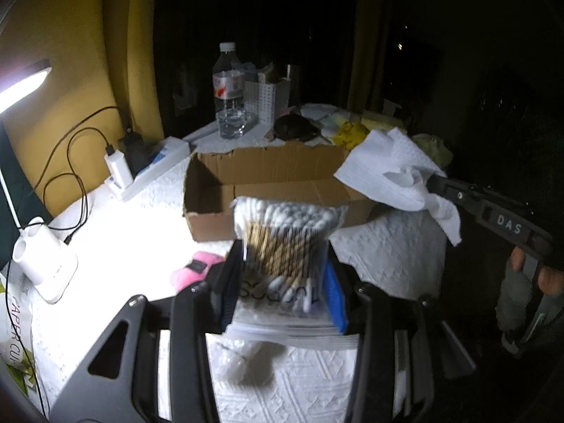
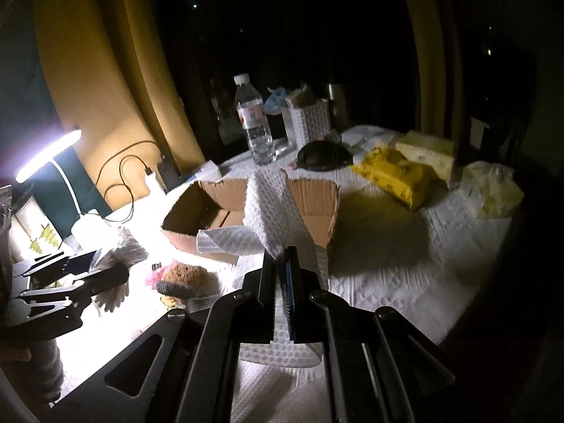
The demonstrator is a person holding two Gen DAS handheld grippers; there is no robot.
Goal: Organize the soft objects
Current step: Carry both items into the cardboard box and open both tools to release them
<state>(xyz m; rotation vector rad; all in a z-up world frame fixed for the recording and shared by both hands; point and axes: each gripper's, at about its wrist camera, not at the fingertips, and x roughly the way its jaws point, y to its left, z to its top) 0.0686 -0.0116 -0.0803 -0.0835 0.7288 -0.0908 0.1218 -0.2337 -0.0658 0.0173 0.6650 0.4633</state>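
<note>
My right gripper's (image 1: 500,215) arm reads "DAS"; the package (image 1: 14,331) at the counter's left edge reads "PAPER CU".

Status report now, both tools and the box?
Left tool shut on cotton swab bag. Right tool shut on white paper towel. Cardboard box open, unobstructed.

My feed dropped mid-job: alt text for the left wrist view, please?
The left gripper is shut on a bag of cotton swabs, held before an open cardboard box. At right, the right gripper holds a white paper towel.
</note>
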